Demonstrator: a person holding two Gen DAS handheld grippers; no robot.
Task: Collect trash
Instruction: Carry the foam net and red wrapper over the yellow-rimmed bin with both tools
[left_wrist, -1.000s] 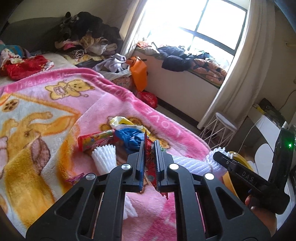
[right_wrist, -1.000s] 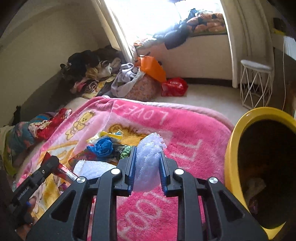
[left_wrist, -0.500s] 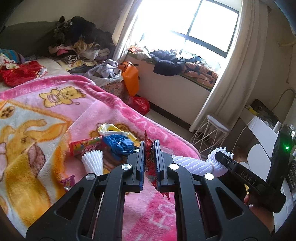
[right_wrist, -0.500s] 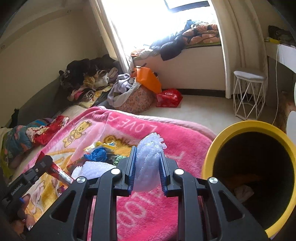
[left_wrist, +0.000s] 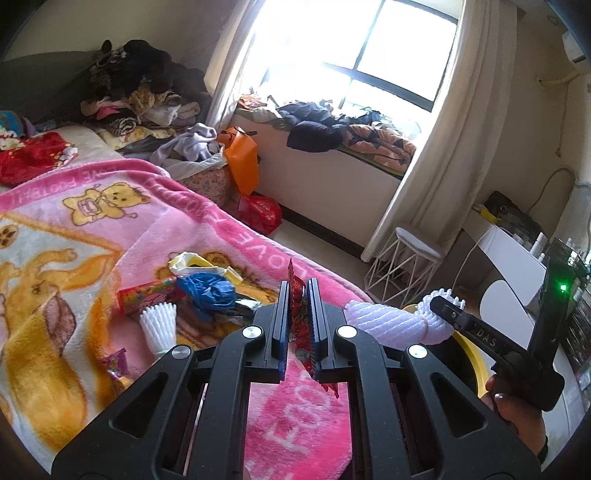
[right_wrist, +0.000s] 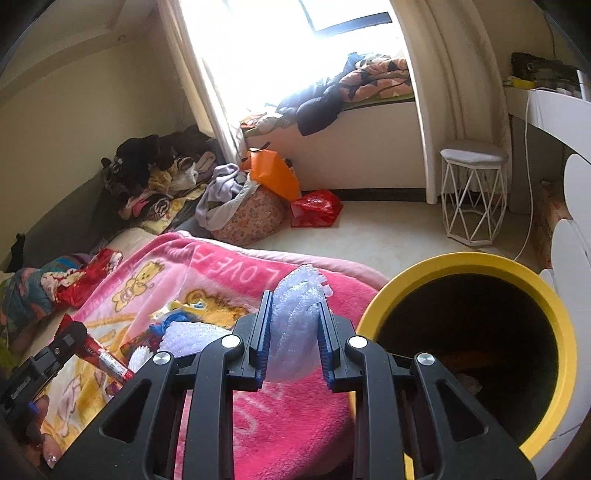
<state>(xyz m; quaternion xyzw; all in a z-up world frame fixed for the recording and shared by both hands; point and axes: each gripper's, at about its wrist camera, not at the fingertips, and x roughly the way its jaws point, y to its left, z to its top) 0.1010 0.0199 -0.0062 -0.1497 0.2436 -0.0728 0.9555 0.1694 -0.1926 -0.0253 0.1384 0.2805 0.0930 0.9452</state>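
Observation:
My left gripper (left_wrist: 297, 295) is shut on a flat red foil wrapper (left_wrist: 300, 325) that sticks up between its pads. My right gripper (right_wrist: 295, 306) is shut on a white foam net sleeve (right_wrist: 295, 332), held over the edge of the pink blanket (right_wrist: 258, 417) beside the yellow-rimmed bin (right_wrist: 461, 266). In the left wrist view that foam net sleeve (left_wrist: 388, 323) and the right gripper (left_wrist: 447, 308) show at the right, over the bin's rim (left_wrist: 469, 350). More trash lies on the blanket (left_wrist: 92, 258): a blue bag (left_wrist: 210, 291), a red candy box (left_wrist: 147, 295), a white foam net (left_wrist: 159, 321).
A white wire stool (right_wrist: 472, 195) stands on the floor past the bin. An orange bag (right_wrist: 273, 173), a red bag (right_wrist: 316, 208) and a floral laundry sack (right_wrist: 251, 218) sit by the window wall. Clothes are piled at the bed's far end (left_wrist: 140, 92).
Both grippers have lifted and drifted toward the bin with their trash still held. In the right wrist view the bin's mouth has moved from the right edge to nearer the gripper.

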